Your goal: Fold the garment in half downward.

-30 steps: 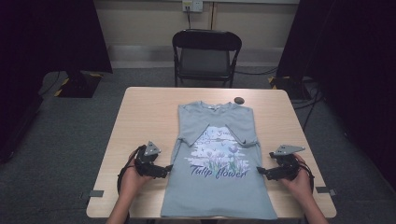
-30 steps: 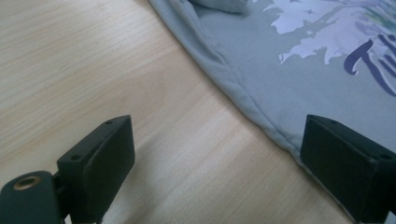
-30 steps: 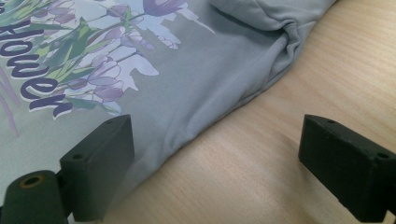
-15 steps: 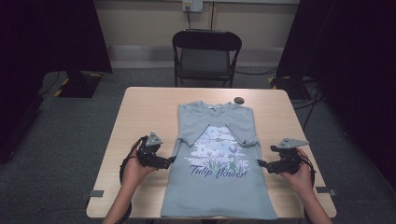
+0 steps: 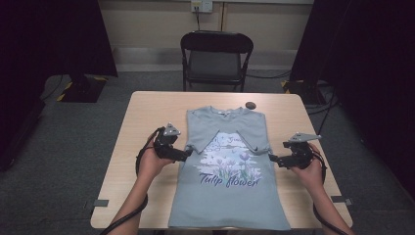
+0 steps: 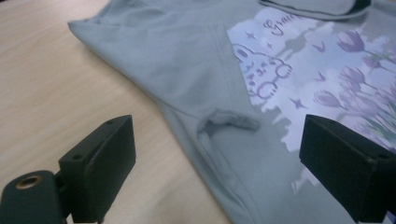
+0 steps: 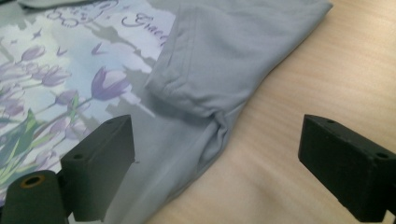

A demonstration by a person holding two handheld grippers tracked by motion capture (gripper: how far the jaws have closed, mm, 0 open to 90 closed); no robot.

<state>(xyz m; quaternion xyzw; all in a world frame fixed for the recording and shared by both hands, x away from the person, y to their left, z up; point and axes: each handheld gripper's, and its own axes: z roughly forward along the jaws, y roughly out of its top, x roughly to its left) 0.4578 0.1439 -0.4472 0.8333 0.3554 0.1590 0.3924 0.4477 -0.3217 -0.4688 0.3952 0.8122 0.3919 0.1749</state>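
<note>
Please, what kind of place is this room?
Probably a recording studio or lab, not a home: dark curtains hang at both sides, a folding chair faces a plain wooden table, and cables trail over grey carpet.

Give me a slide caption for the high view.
Open left gripper and right gripper flank a T-shirt, sleeves folded in.

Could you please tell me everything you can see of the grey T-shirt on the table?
The T-shirt is soft grey-blue knit fabric lying flat, front up, collar toward the chair, hem at the table's near edge. Both short sleeves are folded inward over a purple tulip print reading "Tulip flower". The open left tongs and right tongs flank its side edges.
</note>
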